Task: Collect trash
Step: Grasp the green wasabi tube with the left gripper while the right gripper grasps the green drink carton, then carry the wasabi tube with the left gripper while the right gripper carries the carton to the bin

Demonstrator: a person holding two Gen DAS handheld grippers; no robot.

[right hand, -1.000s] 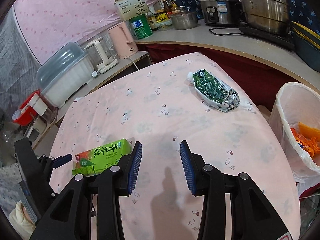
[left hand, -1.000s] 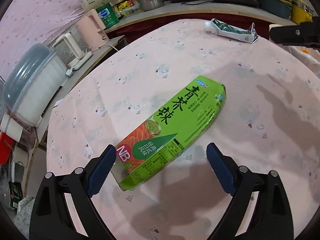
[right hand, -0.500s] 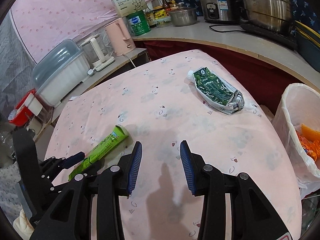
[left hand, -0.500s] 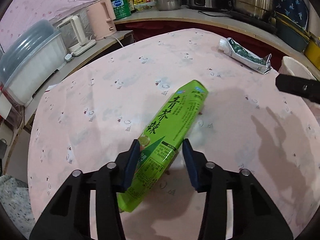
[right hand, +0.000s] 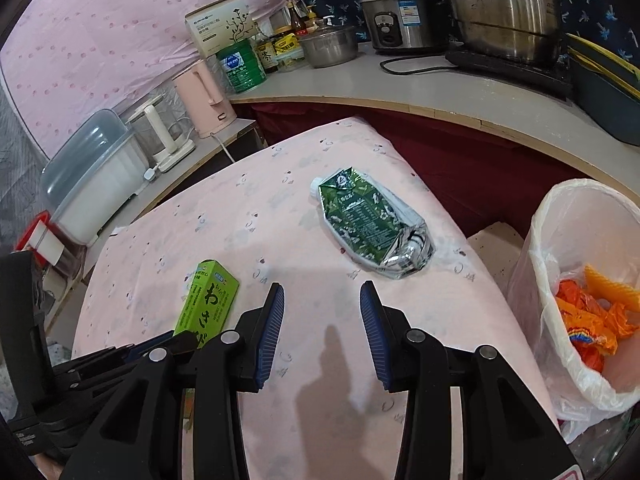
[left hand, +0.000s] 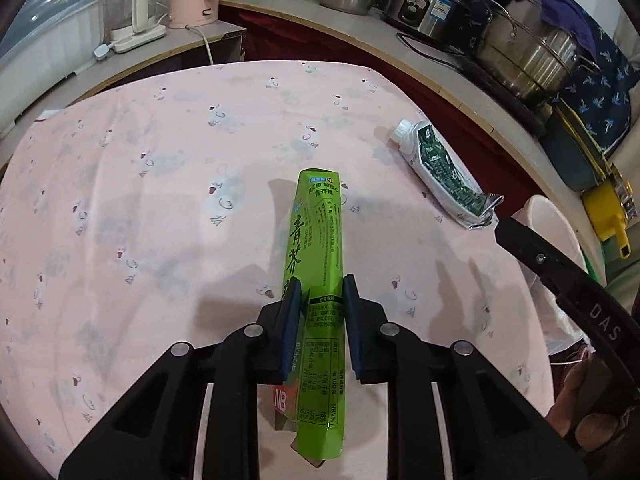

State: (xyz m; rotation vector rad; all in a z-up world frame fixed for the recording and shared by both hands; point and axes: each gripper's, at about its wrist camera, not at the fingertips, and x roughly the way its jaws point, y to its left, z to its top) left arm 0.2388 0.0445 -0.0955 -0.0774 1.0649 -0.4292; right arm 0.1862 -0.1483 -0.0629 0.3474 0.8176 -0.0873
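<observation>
A long green wasabi box (left hand: 318,240) sticks forward from my left gripper (left hand: 320,284), whose jaws are closing with the box between them, both blue pads against its sides. It is tilted up off the pink tablecloth (left hand: 140,240). In the right wrist view the same box (right hand: 210,300) shows at lower left. My right gripper (right hand: 322,292) hovers open over the cloth with nothing between its fingers. A crumpled green and silver pouch (right hand: 364,220) with a white cap lies just beyond it, also visible as the pouch (left hand: 436,168) in the left wrist view.
A white-lined trash bin (right hand: 576,200) with orange wrappers stands off the table's right edge. Behind runs a curved counter (right hand: 400,84) with steel pots, a rice cooker, jars, a pink kettle (right hand: 204,96) and a plastic container (right hand: 92,176).
The left gripper closed around the green box, rolled, and lifted it so it points straight ahead. The right gripper drifted toward the pouch and bin, its jaws unchanged.
</observation>
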